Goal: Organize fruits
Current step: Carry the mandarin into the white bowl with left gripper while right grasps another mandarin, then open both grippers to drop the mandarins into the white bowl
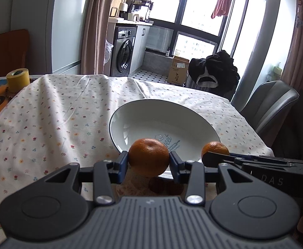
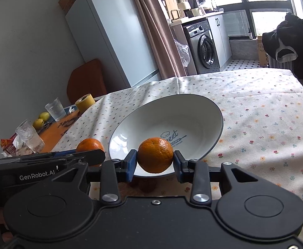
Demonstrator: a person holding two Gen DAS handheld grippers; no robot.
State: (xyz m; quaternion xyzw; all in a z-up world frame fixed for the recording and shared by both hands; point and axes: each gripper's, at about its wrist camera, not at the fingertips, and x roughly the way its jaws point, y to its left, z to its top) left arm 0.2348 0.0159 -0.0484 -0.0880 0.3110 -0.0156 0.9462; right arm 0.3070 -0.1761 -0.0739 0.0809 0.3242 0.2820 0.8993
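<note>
Carrying an orange clamped in my left gripper and another orange clamped in my right gripper, I hold both side by side at the near rim of the plate, which lies just ahead on the worktop.

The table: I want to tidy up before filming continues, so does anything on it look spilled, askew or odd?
Nothing spilled. The floral tablecloth is creased and rumpled near its far edge. The white plate is empty; each hand-held gripper, left and right, holds an orange above its near rim.

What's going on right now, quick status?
Left gripper shut on an orange. Right gripper shut on another orange. Both held above the near rim of the empty plate. Nothing in the way.
</note>
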